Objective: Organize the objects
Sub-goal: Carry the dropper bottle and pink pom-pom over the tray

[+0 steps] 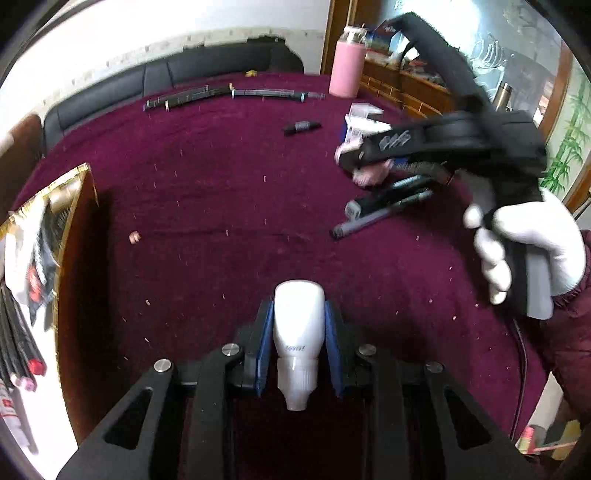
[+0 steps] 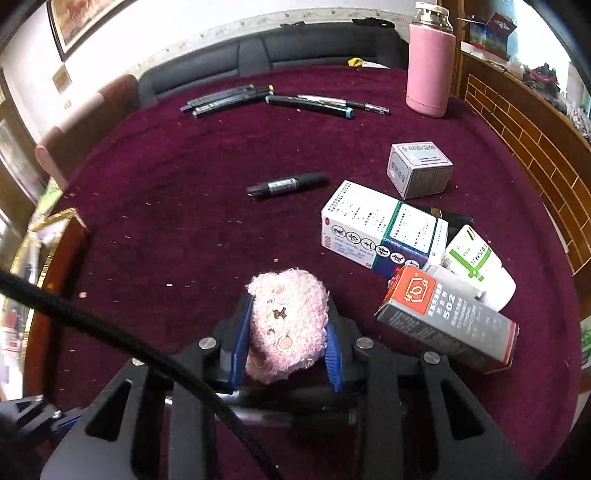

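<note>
Velvet-like maroon cloth (image 2: 192,221) covers our table, a dark sofa (image 2: 266,48) at twelve o'clock, a tall pink flask (image 2: 430,66) at one. We see our left gripper (image 1: 298,343) clamped on a small white plastic bottle (image 1: 298,321); our right gripper (image 2: 284,339) squeezes a fluffy pink plush toy (image 2: 286,321). Medicine boxes (image 2: 384,232) crowd three o'clock.

A round table covered in dark maroon cloth (image 2: 177,177) fills both views. Behind it, along the top of the frame, runs a dark grey sofa (image 2: 266,50) against a white wall. A framed picture (image 2: 79,22) hangs at upper left. Wooden cabinetry (image 2: 524,110) stands at upper right.
</note>
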The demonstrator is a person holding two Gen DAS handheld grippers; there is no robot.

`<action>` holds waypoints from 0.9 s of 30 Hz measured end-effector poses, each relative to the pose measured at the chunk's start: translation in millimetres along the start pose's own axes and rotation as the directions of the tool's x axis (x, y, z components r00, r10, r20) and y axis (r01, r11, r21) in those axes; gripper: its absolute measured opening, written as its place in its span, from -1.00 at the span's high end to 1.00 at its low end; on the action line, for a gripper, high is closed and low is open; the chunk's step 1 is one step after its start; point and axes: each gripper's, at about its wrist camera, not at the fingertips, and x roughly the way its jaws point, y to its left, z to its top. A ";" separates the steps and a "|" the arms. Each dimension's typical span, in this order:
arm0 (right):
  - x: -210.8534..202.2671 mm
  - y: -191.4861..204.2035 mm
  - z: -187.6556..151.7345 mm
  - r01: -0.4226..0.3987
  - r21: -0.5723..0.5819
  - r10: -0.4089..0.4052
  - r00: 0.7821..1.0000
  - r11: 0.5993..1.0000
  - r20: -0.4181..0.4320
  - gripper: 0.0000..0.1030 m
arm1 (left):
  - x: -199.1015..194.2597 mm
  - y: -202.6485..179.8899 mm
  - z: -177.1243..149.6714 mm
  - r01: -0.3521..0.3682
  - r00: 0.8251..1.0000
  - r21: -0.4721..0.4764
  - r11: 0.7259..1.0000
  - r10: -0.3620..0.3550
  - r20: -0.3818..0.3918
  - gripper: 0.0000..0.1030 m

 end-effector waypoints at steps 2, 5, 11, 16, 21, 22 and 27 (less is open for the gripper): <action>-8.9 0.0 -2.8 -0.026 0.004 0.026 1.000 1.000 0.008 0.38 | -2.9 7.0 -0.5 0.038 0.999 -0.042 0.998 -0.038 0.008 0.58; -20.9 2.2 -6.4 -0.066 0.012 0.066 0.998 0.998 0.014 0.38 | -14.8 21.2 -1.2 0.096 0.994 -0.117 0.988 -0.090 0.055 0.58; -46.6 34.3 -7.5 -0.159 -0.025 0.160 0.986 0.987 0.048 0.37 | -63.1 55.0 -3.9 0.163 0.975 -0.226 0.960 -0.122 0.183 0.58; -64.8 84.3 -14.2 -0.255 -0.118 0.262 0.964 0.960 0.045 0.37 | -110.1 94.1 -23.3 0.121 0.966 -0.308 0.944 -0.040 0.257 0.58; -67.7 147.4 -23.5 -0.362 -0.215 0.367 0.930 0.907 -0.018 0.37 | -132.1 137.5 -55.3 0.046 0.966 -0.420 0.906 0.066 0.248 0.58; -65.4 159.1 -25.4 -0.377 -0.232 0.380 0.924 0.896 -0.035 0.36 | -134.0 143.6 -61.2 0.029 0.967 -0.435 0.900 0.085 0.241 0.58; -48.5 212.3 -34.8 -0.417 -0.309 0.400 0.909 0.855 -0.118 0.36 | -134.4 169.9 -89.7 -0.027 0.971 -0.495 0.868 0.141 0.195 0.57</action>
